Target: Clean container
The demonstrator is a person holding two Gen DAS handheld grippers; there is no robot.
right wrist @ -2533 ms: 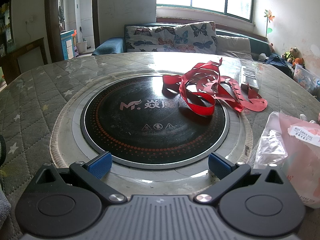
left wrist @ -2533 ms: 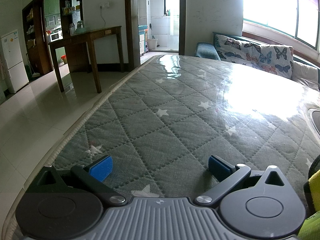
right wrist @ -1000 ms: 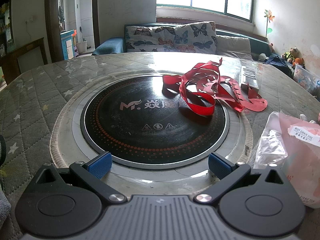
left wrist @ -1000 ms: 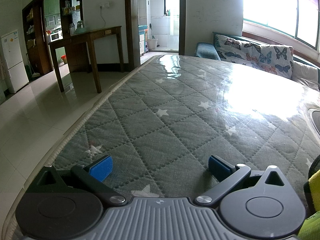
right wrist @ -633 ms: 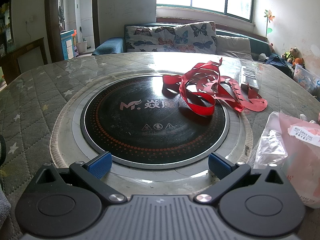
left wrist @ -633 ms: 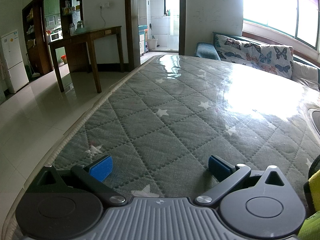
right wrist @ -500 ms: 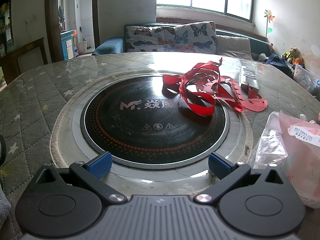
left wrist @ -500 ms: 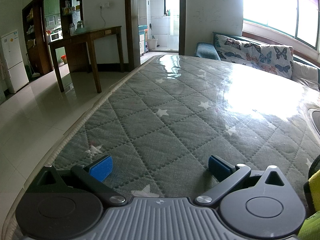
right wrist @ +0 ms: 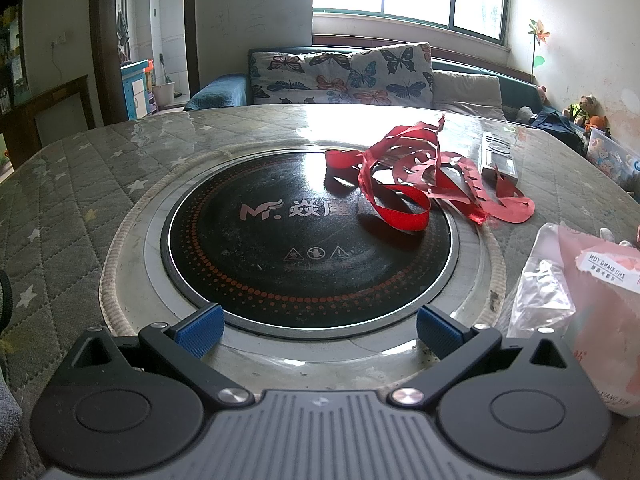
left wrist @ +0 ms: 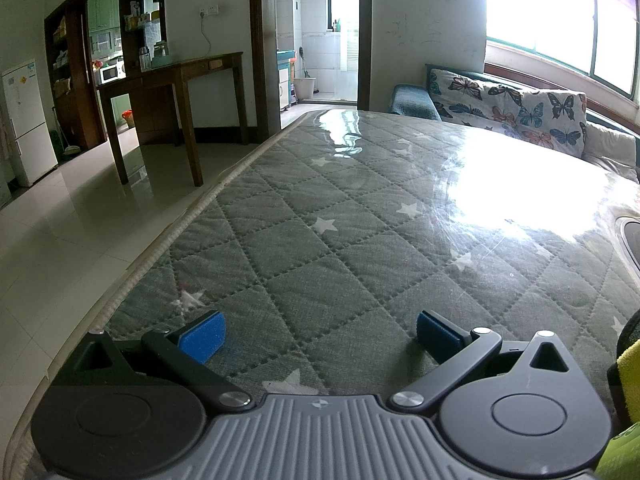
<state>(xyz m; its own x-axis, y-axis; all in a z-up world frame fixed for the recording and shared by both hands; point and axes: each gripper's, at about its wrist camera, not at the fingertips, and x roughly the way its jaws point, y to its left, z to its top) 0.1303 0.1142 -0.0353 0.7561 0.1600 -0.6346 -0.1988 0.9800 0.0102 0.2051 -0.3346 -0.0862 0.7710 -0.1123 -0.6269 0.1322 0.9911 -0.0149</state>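
No container shows in either view. My left gripper (left wrist: 318, 332) is open and empty, low over the grey quilted, star-patterned table cover (left wrist: 360, 240). My right gripper (right wrist: 318, 330) is open and empty at the near rim of a round black induction cooktop (right wrist: 304, 248) set into the table. A yellow-green object (left wrist: 628, 376) shows only as a sliver at the right edge of the left wrist view.
Red cut-paper ribbons (right wrist: 416, 184) lie on the cooktop's far right. A clear plastic bag with pink contents (right wrist: 580, 292) lies to the right. A remote control (right wrist: 498, 156) lies beyond the ribbons. The table's left edge (left wrist: 192, 208) drops to a tiled floor. A butterfly-print sofa (right wrist: 344, 76) stands behind.
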